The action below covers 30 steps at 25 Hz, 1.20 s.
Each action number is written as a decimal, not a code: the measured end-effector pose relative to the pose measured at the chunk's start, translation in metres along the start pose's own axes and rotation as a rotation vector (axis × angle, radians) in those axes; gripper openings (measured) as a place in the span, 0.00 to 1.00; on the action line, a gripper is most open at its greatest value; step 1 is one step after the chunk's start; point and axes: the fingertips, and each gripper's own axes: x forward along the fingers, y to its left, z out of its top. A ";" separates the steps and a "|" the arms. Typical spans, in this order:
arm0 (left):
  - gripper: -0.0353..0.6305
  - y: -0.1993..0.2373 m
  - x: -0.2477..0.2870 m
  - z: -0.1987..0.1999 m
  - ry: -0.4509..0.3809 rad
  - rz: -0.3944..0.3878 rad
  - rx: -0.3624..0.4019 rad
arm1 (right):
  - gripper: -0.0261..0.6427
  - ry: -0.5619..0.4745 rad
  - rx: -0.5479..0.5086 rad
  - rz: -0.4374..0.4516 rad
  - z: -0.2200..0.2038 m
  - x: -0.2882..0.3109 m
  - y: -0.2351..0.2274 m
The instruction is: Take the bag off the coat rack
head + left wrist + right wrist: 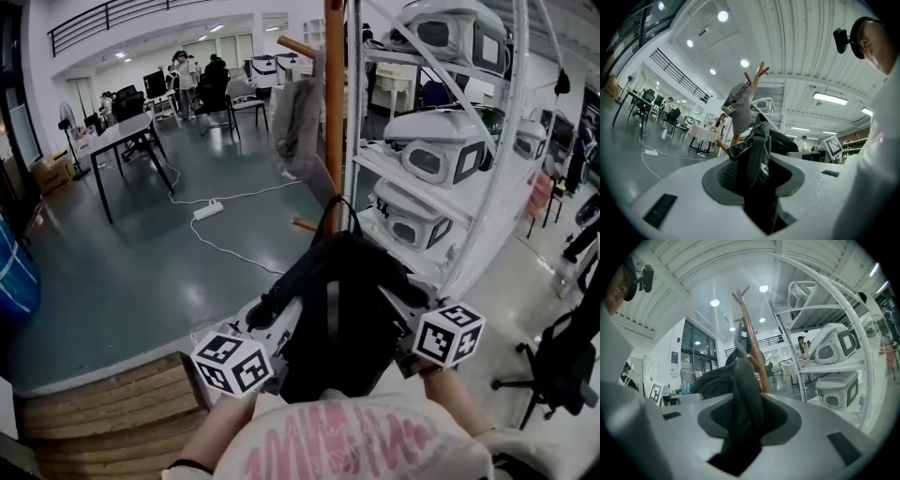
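Left tool [277,339] and right tool [401,328] clamp the black bag [342,300] from either side (webbing fills both jaws), forearms [220,427] tucked in close; it sits just beside the coat rack [334,112], top loop [337,204] seemingly clear of the peg [304,225].

Rm: grey floor [112,272], white power strip [208,210] laid on it; black desk [127,131] placed left; white shelving [398,185] right; ceiling lamps [723,16] lit.

The bag [337,314] — clamped between left tool [281,328] and right tool [401,328] — hangs against the coat rack [334,103].
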 end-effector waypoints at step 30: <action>0.24 0.012 -0.076 -0.070 0.101 0.176 -0.044 | 0.24 0.210 0.015 0.088 -0.104 0.007 0.041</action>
